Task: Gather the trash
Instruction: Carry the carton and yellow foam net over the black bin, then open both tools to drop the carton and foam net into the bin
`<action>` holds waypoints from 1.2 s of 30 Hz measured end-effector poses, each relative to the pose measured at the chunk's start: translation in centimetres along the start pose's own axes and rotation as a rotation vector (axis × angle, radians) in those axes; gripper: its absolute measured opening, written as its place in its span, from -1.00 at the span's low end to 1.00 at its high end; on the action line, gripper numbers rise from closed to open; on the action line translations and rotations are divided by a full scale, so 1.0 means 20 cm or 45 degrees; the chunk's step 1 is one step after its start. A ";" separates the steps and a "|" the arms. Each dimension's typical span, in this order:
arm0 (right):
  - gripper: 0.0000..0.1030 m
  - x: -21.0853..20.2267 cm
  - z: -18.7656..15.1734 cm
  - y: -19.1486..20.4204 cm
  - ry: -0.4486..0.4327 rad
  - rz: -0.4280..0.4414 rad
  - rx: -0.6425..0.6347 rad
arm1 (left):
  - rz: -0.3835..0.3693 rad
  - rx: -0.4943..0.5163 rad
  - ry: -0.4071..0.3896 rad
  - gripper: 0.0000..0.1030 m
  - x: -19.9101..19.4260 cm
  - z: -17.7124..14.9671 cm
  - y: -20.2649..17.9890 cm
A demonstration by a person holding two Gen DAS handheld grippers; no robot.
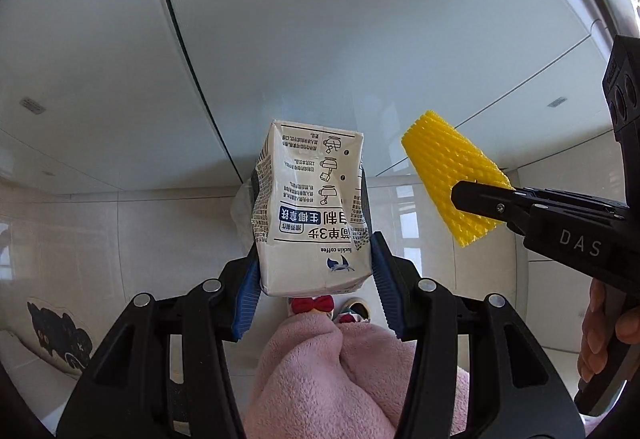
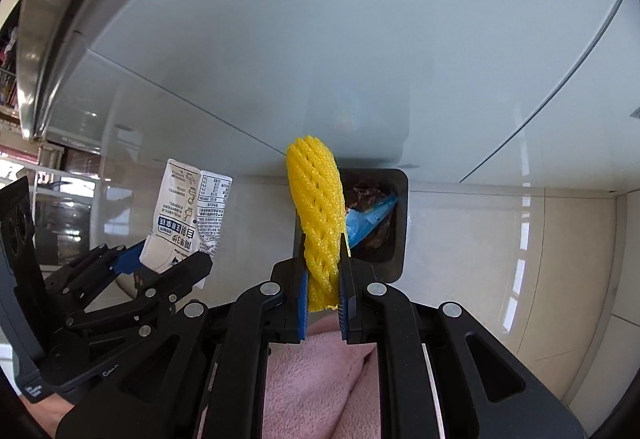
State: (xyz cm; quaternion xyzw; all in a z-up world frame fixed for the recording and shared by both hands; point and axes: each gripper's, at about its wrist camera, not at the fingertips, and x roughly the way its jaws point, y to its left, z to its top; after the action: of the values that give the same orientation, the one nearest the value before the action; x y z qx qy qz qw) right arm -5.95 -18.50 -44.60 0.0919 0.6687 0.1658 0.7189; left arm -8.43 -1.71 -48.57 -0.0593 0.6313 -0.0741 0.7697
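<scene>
My left gripper (image 1: 310, 215) is shut on a crumpled white luckin coffee carton (image 1: 310, 207) and holds it up in the air. The carton also shows at the left of the right wrist view (image 2: 188, 215). My right gripper (image 2: 323, 239) is shut on a yellow foam fruit net (image 2: 318, 207), also held in the air; in the left wrist view the net (image 1: 448, 167) is to the right of the carton. Below and just behind the net is a grey trash bin (image 2: 400, 223) holding blue and brown wrappers.
White glossy cabinet doors (image 1: 320, 39) fill the background. Pale floor tiles (image 2: 500, 239) lie below. Pink fleece legs (image 1: 340, 371) and slippers with a red bow (image 1: 312, 305) are under the grippers. A black cat cushion (image 1: 56, 335) sits at lower left.
</scene>
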 end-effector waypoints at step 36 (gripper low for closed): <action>0.16 0.36 0.12 -0.17 0.116 -0.033 0.312 | -0.003 -0.005 0.132 0.37 0.27 0.07 0.09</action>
State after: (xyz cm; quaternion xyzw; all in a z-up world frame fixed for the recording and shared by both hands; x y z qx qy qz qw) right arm -2.78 -18.75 -52.29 0.1629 0.7171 0.0775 0.6732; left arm -5.87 -0.89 -53.82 -0.0575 0.6703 -0.0768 0.7359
